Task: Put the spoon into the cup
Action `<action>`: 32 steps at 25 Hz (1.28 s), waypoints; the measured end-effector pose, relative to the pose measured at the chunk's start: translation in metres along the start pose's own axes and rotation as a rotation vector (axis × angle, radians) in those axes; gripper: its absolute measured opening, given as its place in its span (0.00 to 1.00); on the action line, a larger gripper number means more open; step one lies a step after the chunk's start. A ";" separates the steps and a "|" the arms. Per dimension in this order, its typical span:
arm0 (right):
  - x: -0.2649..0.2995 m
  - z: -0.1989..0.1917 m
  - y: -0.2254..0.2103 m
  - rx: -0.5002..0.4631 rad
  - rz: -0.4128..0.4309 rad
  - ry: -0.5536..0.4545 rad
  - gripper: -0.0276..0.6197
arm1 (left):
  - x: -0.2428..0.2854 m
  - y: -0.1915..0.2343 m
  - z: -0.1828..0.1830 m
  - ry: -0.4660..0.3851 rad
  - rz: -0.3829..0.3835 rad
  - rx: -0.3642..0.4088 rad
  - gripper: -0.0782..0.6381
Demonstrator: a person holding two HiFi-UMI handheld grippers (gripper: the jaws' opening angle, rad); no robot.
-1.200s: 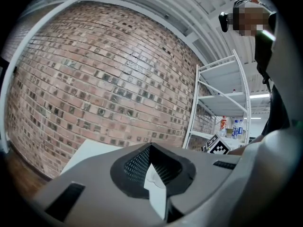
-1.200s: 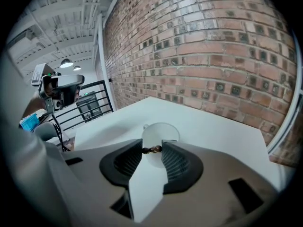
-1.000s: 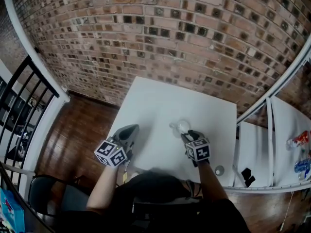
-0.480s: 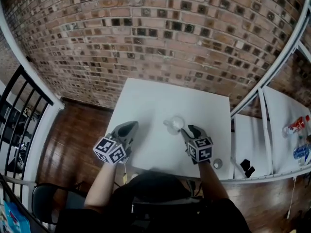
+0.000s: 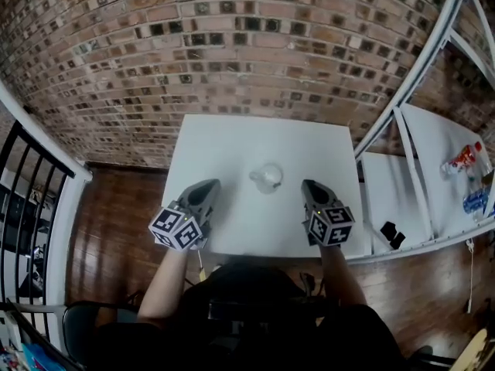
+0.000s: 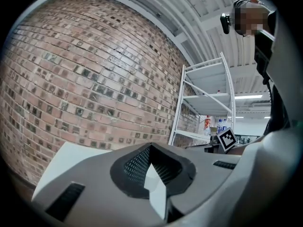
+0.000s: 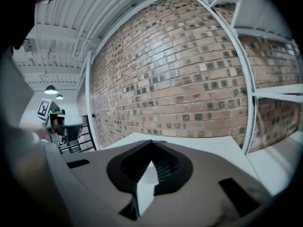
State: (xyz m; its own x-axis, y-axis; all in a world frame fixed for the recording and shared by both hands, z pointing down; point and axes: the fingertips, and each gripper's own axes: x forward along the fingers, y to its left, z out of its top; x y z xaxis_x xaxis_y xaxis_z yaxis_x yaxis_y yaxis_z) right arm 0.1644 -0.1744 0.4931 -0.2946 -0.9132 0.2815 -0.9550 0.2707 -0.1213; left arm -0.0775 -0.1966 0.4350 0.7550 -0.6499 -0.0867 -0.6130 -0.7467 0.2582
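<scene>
Cup (image 5: 268, 177) now sits apart from the withdrawn, closed right claw (image 5: 311, 185).

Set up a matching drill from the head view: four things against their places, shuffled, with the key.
Things:
1. cup
2. left gripper
3. right gripper
4. shelf

Places:
A. to the right of the table
B. over the table's near left part
C. middle of the table
D. over the table's near right part

Pairs: 1-C, 2-B, 3-D, 4-A
</scene>
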 end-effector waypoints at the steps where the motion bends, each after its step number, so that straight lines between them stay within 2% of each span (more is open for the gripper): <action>1: -0.006 -0.003 -0.002 -0.004 -0.014 0.003 0.05 | -0.001 -0.002 -0.003 0.005 -0.006 -0.004 0.12; 6: -0.027 -0.008 -0.007 -0.008 -0.065 -0.006 0.05 | -0.002 -0.008 -0.007 0.021 -0.028 -0.010 0.12; 12: -0.040 -0.012 -0.008 0.014 -0.087 -0.010 0.05 | -0.005 -0.016 -0.006 0.018 -0.044 -0.016 0.12; 16: -0.042 -0.019 -0.006 0.025 -0.084 0.003 0.05 | -0.011 -0.014 -0.010 0.019 -0.029 -0.024 0.12; 25: -0.036 -0.018 0.002 -0.016 -0.067 0.007 0.05 | -0.024 -0.003 -0.012 0.009 0.008 -0.035 0.12; 32: -0.033 -0.038 0.008 -0.011 -0.061 0.037 0.05 | -0.027 -0.002 -0.022 0.015 0.019 -0.053 0.12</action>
State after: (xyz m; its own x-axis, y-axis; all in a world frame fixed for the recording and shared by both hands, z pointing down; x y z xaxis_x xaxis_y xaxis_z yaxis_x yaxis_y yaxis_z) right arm 0.1652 -0.1308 0.5194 -0.2363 -0.9164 0.3231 -0.9716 0.2180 -0.0921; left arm -0.0913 -0.1746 0.4575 0.7468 -0.6617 -0.0669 -0.6146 -0.7251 0.3106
